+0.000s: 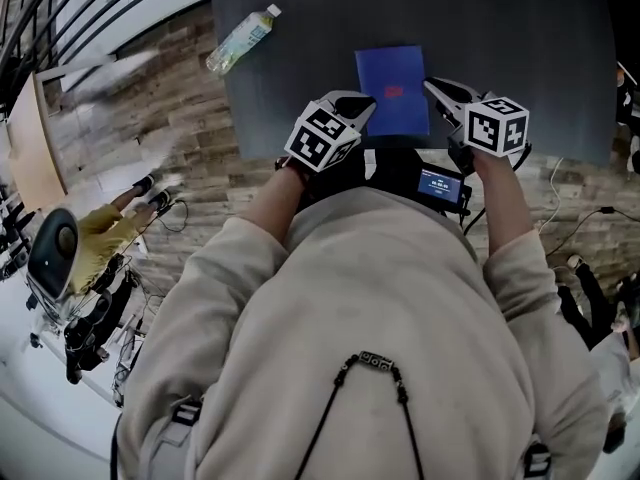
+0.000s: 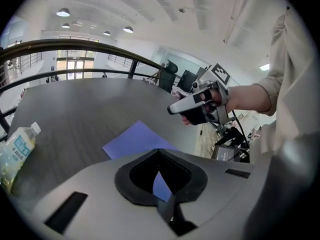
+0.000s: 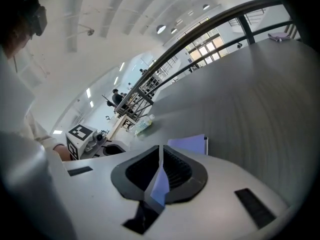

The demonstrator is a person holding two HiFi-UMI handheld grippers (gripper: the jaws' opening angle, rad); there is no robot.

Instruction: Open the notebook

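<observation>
A closed blue notebook point(image 1: 392, 88) point(image 2: 134, 140) point(image 3: 189, 143) lies flat on the dark grey table point(image 1: 300, 78), near its front edge. My left gripper point(image 1: 366, 104) point(image 2: 159, 151) hovers at the notebook's near left corner, its jaws shut with nothing between them. My right gripper point(image 1: 431, 85) point(image 3: 160, 148) is at the notebook's right edge, also shut and empty. Each gripper shows in the other's view: the right gripper point(image 2: 192, 103) and the left gripper point(image 3: 87, 139). Neither clearly touches the notebook.
A clear plastic bottle point(image 1: 243, 38) point(image 2: 15, 151) point(image 3: 143, 124) lies on the table's left part. The table's front edge runs just under my grippers, with brick-pattern floor point(image 1: 200, 148) and cables below. A person in yellow point(image 1: 100, 238) is off to the left.
</observation>
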